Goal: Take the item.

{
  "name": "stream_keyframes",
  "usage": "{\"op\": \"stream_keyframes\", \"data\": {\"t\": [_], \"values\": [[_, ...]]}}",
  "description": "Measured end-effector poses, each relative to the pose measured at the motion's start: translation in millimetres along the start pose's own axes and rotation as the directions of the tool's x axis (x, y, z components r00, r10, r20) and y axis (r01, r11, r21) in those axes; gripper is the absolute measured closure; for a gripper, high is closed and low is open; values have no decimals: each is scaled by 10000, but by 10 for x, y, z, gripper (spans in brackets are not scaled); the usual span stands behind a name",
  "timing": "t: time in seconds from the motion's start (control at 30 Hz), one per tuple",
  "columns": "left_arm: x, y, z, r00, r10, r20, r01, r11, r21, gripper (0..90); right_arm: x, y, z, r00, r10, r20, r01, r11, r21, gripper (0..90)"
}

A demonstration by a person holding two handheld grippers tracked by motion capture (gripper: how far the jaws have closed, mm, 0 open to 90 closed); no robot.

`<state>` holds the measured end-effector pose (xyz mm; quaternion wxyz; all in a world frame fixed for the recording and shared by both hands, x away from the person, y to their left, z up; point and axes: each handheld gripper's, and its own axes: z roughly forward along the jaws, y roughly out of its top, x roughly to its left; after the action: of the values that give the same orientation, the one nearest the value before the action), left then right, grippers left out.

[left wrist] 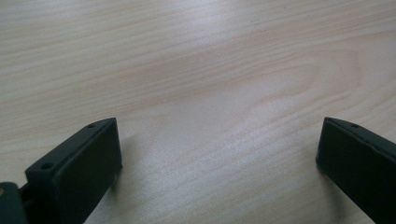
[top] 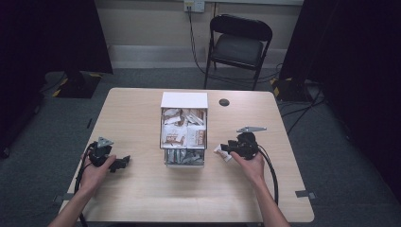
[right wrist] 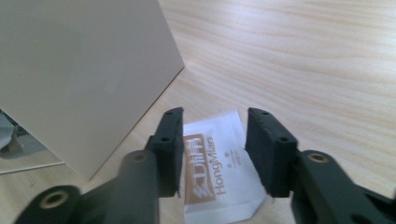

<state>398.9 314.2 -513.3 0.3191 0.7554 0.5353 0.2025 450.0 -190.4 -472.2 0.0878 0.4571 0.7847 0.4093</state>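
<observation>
Wooden table (top: 142,189), white box (top: 184,127) beside sachet (right wrist: 219,172), right gripper (right wrist: 214,147) spread over it, left gripper (left wrist: 219,154) spread.

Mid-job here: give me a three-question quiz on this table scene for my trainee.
1. True or false: the right claw is clamped on the sachet.
2. Which side of the box does the sachet lie on in the high view? A) left B) right C) behind it
3. What is between the left claw's jaws?

Key:
1. False: its jaws stand apart, with the sachet flat on the table beneath them.
2. B
3. Nothing except bare tabletop; the jaws are wide open.
</observation>
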Motion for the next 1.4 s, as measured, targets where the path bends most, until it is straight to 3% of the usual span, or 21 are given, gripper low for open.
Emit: {"op": "stream_keyframes", "data": {"t": [0.33, 0.43, 0.7, 0.87, 1.0, 1.13, 1.33, 1.4], "values": [[0, 0, 0, 10000, 1, -2, -1, 10000, 2, 0, 30, 34, -136, 9996, -69, 288, 80, 9993, -377, 402], [0, 0, 0, 10000, -2, 0, 2, 10000, -1, 0, 22, 57, -243, 9995, 307, -68, -309, 9989, -360, 361], [0, 0, 0, 10000, -1, -2, 1, 10000, -1, 0, 47, 53, -472, 9984, 262, 496, -240, 9988, -437, 266], [0, 0, 0, 10000, -1, -2, 1, 10000, 2, 0, 22, -27, -613, 9967, 469, 664, -415, 9959, -808, 225], [2, 0, -2, 10000, 35, -8, -35, 10000, 31, 0, 7, -75, -672, 9938, 559, 957, -491, 9962, -717, 221], [0, 0, 0, 10000, 1, -1, -1, 10000, 4, 0, -14, -96, -789, 9903, 776, 1153, -649, 9918, -1105, 212], [2, 0, -2, 10000, 37, -5, -37, 10000, 28, 0, -42, -154, -894, 9844, 822, 1556, -687, 9935, -902, 236], [0, 0, 0, 10000, 1, -3, -1, 10000, 2, 0, -113, -234, -940, 9793, 956, 1784, -816, 9931, -846, 234]]}}
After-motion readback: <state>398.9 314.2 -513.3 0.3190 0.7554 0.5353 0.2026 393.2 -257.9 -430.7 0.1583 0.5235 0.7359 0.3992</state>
